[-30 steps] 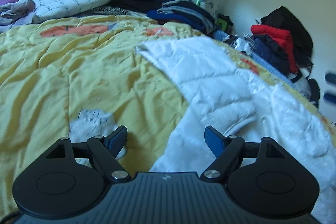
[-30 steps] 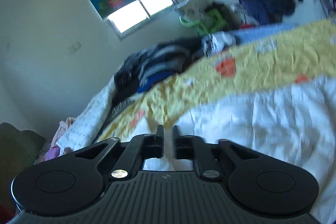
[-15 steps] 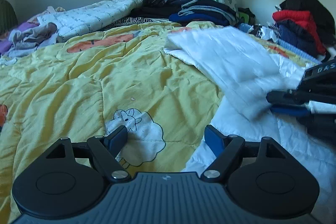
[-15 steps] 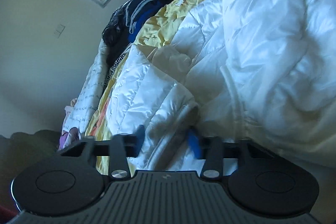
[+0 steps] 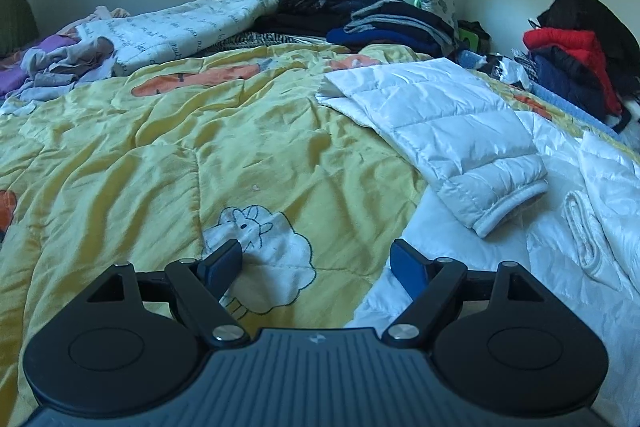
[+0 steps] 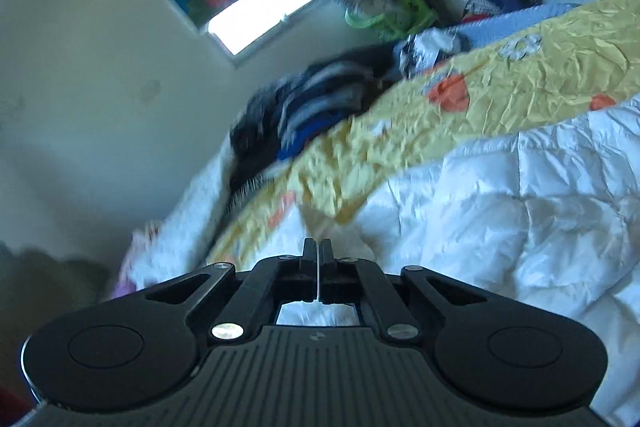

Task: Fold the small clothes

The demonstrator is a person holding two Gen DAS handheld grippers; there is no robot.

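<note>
From the left wrist, the left hand-held gripper hovered wide open and empty above the yellow quilt, the white puffer jacket spread just to its right with one sleeve folded across. To fold well, the next grasp should probably take the other sleeve's cuff (not loose padding). From the right wrist, blurred, the right hand-held gripper looked nearly closed after just opening slightly, seemingly holding nothing, over the jacket; clothes piles lay beneath the window.
</note>
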